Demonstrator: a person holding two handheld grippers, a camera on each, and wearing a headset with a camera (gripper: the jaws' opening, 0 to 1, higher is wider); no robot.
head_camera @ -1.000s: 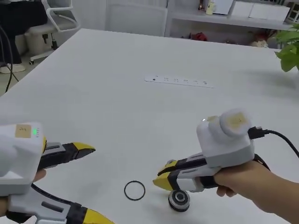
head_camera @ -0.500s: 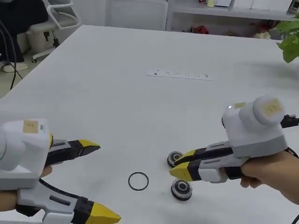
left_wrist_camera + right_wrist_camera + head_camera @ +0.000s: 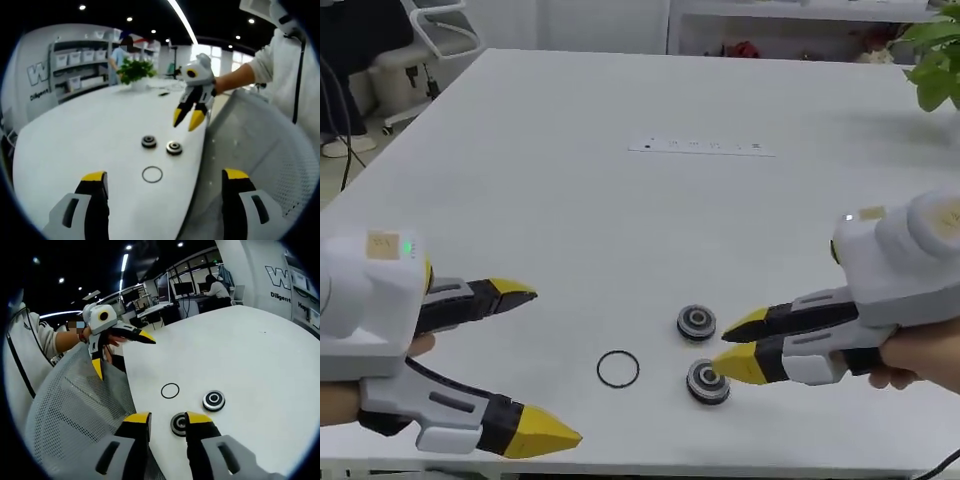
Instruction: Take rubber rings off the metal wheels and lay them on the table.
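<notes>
Two metal wheels with dark rubber rims lie on the white table (image 3: 570,200): one wheel (image 3: 697,322) farther, one wheel (image 3: 708,382) nearer. A loose black rubber ring (image 3: 618,369) lies flat to their left. My right gripper (image 3: 736,346) stands open by a narrow gap, its lower tip just right of the nearer wheel, apart from it. In the right gripper view that wheel (image 3: 178,424) sits just ahead between the tips of the right gripper (image 3: 168,418). My left gripper (image 3: 542,365) is wide open with nothing in it; the ring (image 3: 152,174) lies ahead of the left gripper (image 3: 165,175).
A white power strip (image 3: 695,146) is set in the table's middle. A green plant (image 3: 935,65) stands at the far right. An office chair (image 3: 440,40) is beyond the far left corner. A mesh chair back (image 3: 75,410) is close under the table's near edge.
My right gripper has drawn back to the right, uncovering the farther wheel, and its jaws have parted a little. The left gripper stays wide open. The head camera has shifted.
</notes>
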